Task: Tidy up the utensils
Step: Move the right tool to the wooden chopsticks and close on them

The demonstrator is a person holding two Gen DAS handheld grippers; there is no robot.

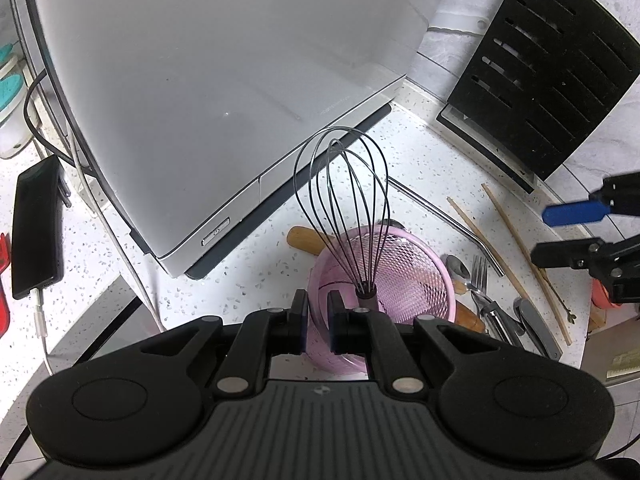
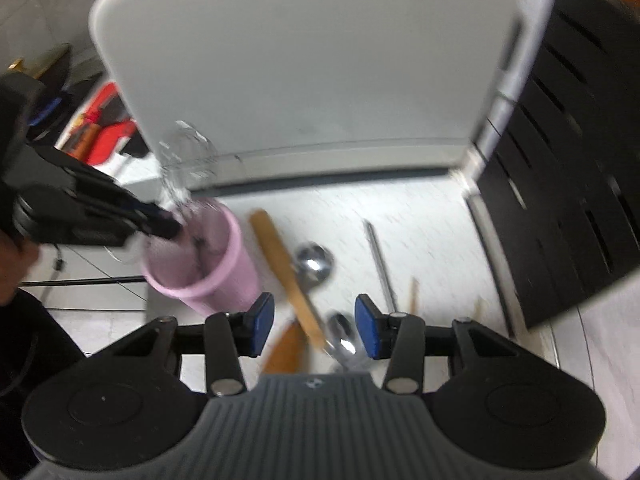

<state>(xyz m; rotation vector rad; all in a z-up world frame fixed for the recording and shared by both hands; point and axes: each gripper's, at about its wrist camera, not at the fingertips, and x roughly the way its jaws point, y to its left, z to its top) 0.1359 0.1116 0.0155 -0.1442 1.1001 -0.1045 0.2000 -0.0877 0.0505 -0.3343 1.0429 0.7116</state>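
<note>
Currently left gripper (image 1: pixel 318 322) pinching pink mesh cup rim (image 1: pixel 384 276), black wire whisk (image 1: pixel 344 208) inside | right gripper (image 2: pixel 315 326) spread, empty, over wooden-handled ladle (image 2: pixel 286 268) right of cup | light, stiff; take handle mid-length.

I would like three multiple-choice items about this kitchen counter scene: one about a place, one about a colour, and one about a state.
1. Where does the whisk stand?
A. In the mesh holder
B. Flat on the counter
C. In the knife block

2. What colour is the mesh holder?
A. Green
B. Pink
C. Yellow

3. How is the right gripper?
A. Shut on a spoon
B. Shut on chopsticks
C. Open, holding nothing

Answers:
1 A: its handle sits inside the holder, wires upward.
2 B: the mesh and rim are pink in both views.
3 C: its blue pads stand apart above the utensils, gripping none.
</note>
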